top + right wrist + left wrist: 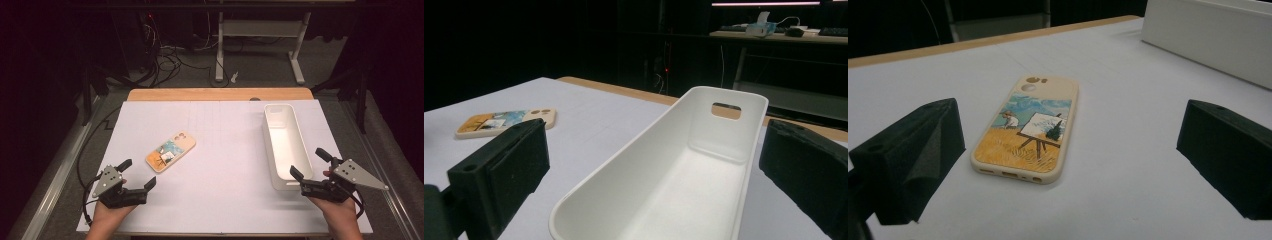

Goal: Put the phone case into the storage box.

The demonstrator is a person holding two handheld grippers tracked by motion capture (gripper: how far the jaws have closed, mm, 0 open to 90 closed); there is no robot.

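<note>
Phone case (170, 151) lies flat on the counter (225, 200), just ahead-right of the left gripper (137, 173), long axis diagonal toward the far right. Left fingers (913, 160) wide open, empty, nearest it. Right gripper (309, 163) fingers gape around the white bin's (295, 150) near end.

No readable text, labels, brands or numbers anywhere. Phone case (1027, 131) carries a printed painting, no lettering: figure in a hat, easel with a canvas, yellow field, blue sky. White bin (684, 175) is plain, no markings. White table sheet (225, 150) has faint grid lines, no characters. Items on the far desk in the right gripper view are too small to read.
</note>
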